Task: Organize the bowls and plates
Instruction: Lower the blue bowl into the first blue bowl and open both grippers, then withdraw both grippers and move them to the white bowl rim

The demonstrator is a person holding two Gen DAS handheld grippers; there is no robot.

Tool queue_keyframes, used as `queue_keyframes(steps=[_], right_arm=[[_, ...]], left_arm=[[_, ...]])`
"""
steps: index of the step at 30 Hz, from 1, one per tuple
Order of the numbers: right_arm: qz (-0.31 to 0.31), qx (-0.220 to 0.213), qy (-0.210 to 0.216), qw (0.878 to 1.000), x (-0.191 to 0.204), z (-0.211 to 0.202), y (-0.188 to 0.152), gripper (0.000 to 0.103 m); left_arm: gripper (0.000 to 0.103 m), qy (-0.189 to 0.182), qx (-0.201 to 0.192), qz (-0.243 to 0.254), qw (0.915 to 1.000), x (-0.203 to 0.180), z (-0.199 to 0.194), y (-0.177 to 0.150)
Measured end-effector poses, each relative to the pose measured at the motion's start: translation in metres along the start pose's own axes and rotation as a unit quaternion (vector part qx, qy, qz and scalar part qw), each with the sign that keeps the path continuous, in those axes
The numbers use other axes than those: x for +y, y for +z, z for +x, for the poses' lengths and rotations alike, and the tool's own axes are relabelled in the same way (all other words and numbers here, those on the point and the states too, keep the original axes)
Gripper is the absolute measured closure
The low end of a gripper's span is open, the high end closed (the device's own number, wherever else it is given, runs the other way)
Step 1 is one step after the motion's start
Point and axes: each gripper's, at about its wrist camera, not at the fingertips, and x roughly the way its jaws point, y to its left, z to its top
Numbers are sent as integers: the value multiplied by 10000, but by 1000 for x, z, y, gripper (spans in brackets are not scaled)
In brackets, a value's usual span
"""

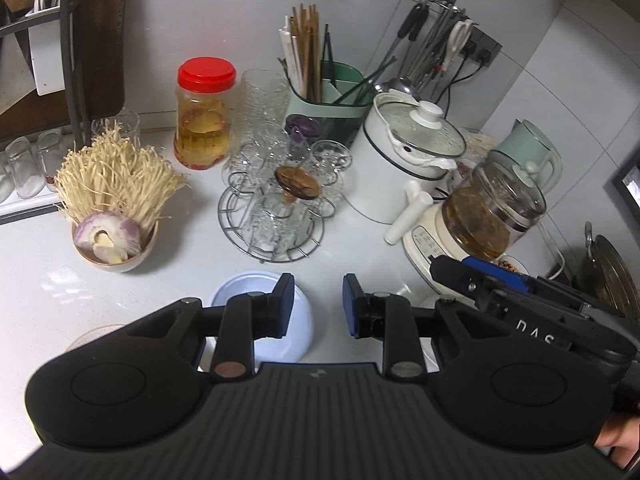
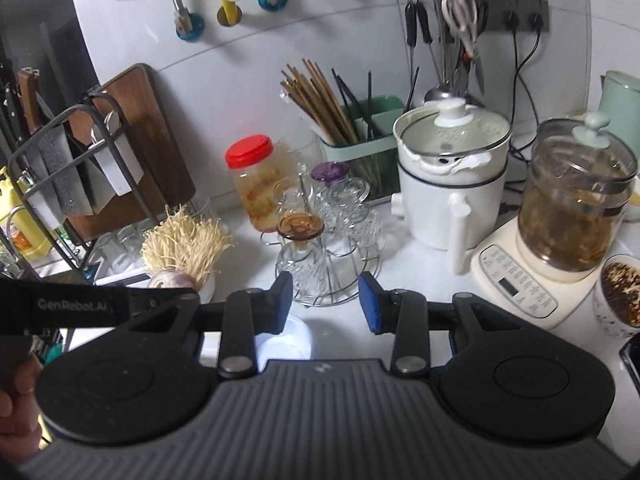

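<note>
Bowl (image 1: 262, 316), pale blue-white, glossy, upturned; left tool (image 1: 316, 306) open above.

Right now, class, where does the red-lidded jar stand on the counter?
In the left wrist view the red-lidded jar stands upper left of centre, between the enoki mushroom bowl on its left and the stacked clear glasses on its right.
</note>
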Motion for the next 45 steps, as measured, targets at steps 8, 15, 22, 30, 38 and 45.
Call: queue_keyframes(steps=[8,15,22,30,38,45], right_arm=[[51,-27,-74,10000,-16,-24,-14,64],[85,-9,-172,9998,-38,-45,-26,64],[141,-26,-285,9995,-65,-69,-36,64],[367,85,-431,9984,-99,-85,-54,64],[712,176,-656,9951,-127,-83,-66,64],[1151,401,-945,9880,-153,-67,-73,64]], left_arm=[[73,-30,32,106,9999,-24,-1,-16],[73,-181,87,308,9993,-60,-1,-35],[73,-201,141,326,9992,-93,1,-54],[65,-264,337,514,9978,-127,10,-75],[57,-290,596,700,9953,-146,35,-78],[55,-332,899,786,9923,-152,75,-64]])
